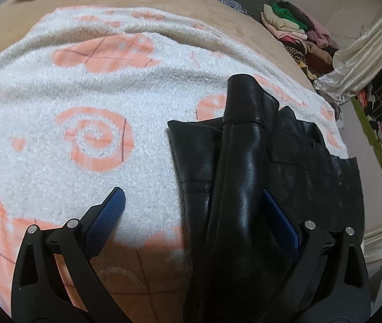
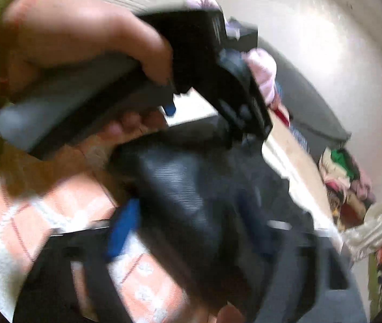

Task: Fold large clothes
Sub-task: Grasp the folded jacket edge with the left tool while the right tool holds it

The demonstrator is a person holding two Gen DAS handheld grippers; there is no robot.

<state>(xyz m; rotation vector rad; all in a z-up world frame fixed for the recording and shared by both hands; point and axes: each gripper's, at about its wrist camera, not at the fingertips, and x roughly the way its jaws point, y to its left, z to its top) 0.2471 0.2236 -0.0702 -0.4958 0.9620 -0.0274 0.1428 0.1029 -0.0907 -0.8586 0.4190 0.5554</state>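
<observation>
Left gripper (image 1: 201,215) fingers spread beside glossy black leather jacket (image 1: 245,161), fuzzy blanket (image 1: 83,94), right gripper (image 2: 191,234) blurred, grip unclear.

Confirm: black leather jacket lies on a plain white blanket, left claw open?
Not plain. The blanket is white with orange swirl and check patterns, clear in the left wrist view. The rest holds: the black leather jacket lies on it and the left claw is open.

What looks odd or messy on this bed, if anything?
The black leather garment lies bunched in a ridge on the white-and-orange blanket, not flat, draped between the left gripper's open fingers. Beyond the bed, loose clothes sit heaped untidily.
</observation>
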